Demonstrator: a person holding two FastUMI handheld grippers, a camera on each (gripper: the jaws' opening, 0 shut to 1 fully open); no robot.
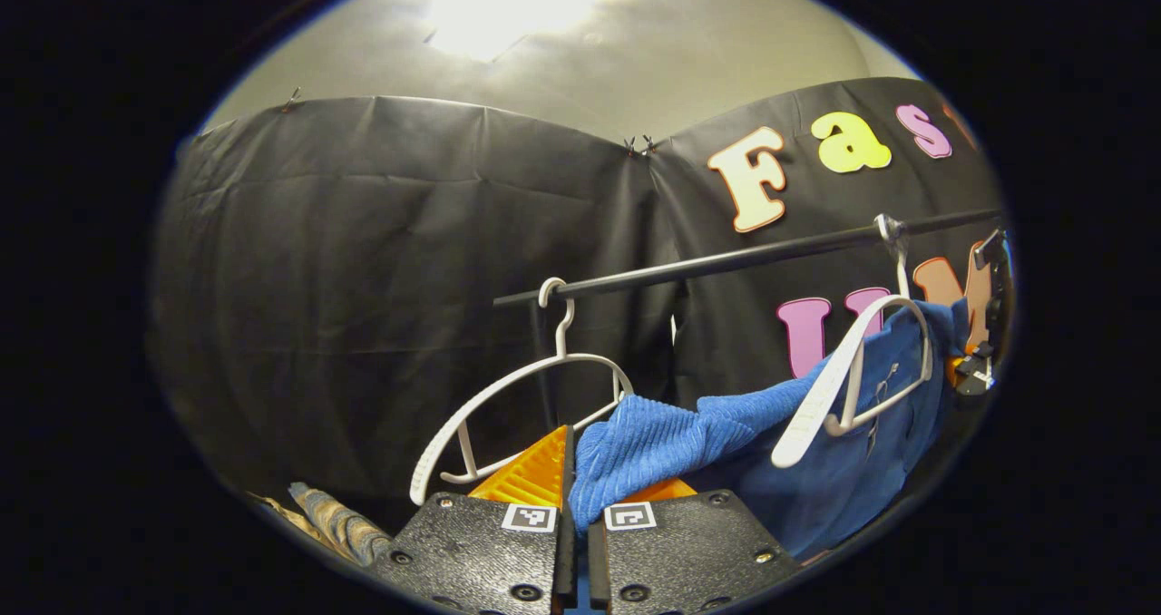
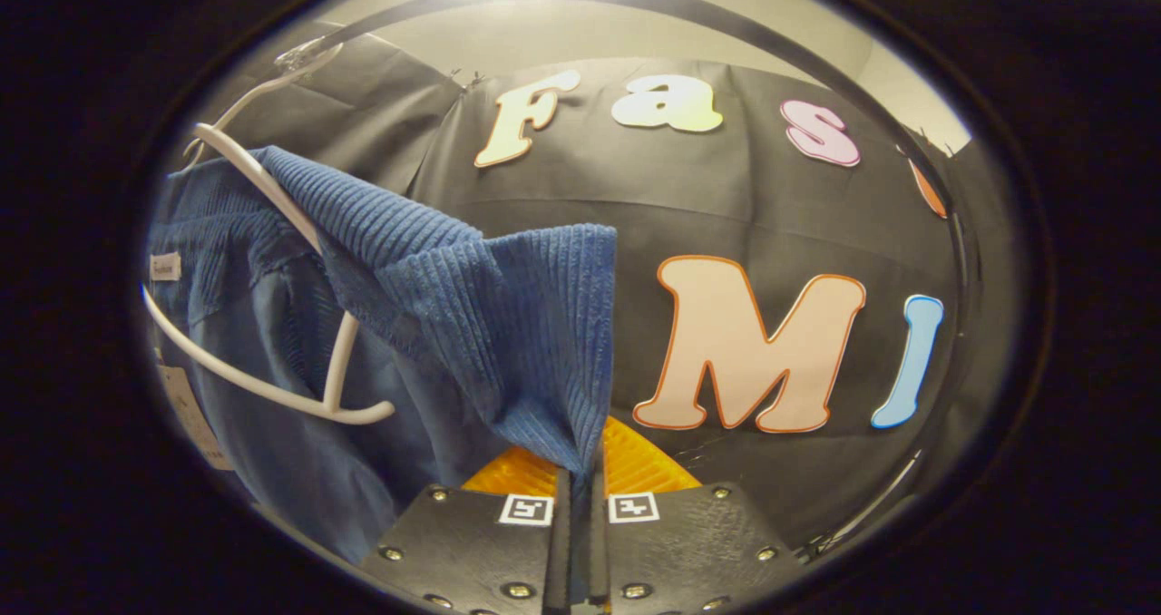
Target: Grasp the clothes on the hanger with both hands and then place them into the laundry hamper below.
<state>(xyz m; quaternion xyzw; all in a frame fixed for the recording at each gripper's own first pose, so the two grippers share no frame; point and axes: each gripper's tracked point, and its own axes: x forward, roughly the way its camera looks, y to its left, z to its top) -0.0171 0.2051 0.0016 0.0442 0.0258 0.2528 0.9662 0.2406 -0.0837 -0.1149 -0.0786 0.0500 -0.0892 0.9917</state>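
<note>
under the black rail [image 1: 744, 257], the blue corduroy garment [image 1: 816, 434] drapes a white hanger [image 1: 853, 379]; left gripper [image 1: 573, 497] and right gripper [image 2: 580, 483] each pinch its fabric. grasp looks complete; next, probably slide it off, lower to the hamper.

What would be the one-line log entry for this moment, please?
left gripper: shut on blue garment | right gripper: shut on blue garment | garment partly on white hanger | hamper: unseen

garment [image 1: 816, 434] draped on right hanger [image 1: 853, 379]; bare hanger [image 1: 508, 406] left; both apparently on rail [image 1: 726, 259]
</note>
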